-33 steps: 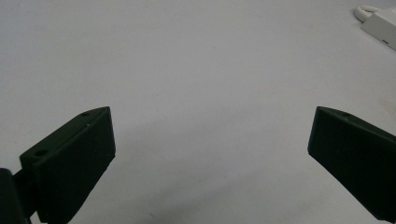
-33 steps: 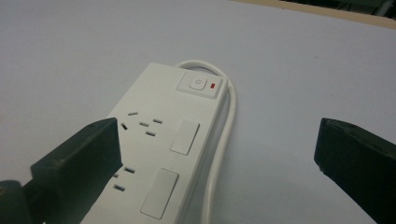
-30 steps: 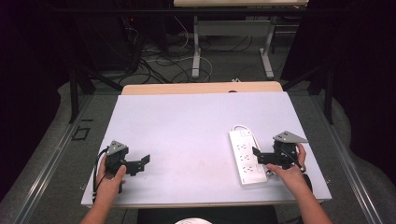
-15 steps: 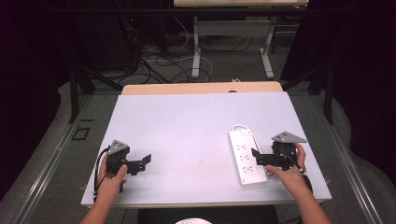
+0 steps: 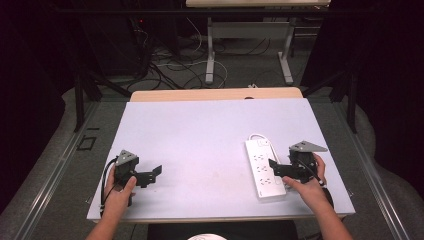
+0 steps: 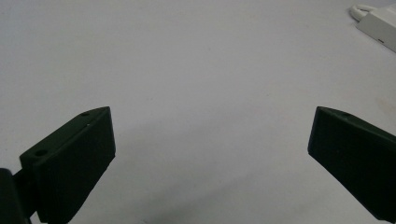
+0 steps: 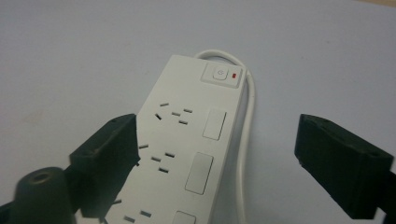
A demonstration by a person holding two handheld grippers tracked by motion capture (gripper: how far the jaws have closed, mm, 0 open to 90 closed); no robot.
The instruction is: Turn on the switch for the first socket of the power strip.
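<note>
While the right tool [image 5: 278,169] sits low at the right of the high view, its jaws straddle the near part of the white power strip [image 5: 264,168], which lies flat on the white counter [image 5: 200,135] in the lower right of that frame. Its long side runs away from the person, with its white cord [image 5: 257,136] looping out at the far end. From the right gripper view, the power strip [image 7: 187,140] fills the middle of the frame: one black jaw at lower left overlaps the strip's edge, and the other jaw at right stands clear of it, beyond the cord [image 7: 245,140] that runs along the strip's side. These jaws have just been closing a little, yet they are apart, with the strip between them and a plain gap left on the cord side. A switch with a small red mark [image 7: 221,74] sits at the strip's far end, toward the top of that frame.

At lower left of the high view, the left tool [image 5: 150,175] rests over bare counter, held by the person's left hand [image 5: 120,187], well apart from the strip. From the left gripper view, its two jaws stand wide apart with nothing between them, and a corner of the power strip [image 6: 380,25] shows at the upper right.
</note>
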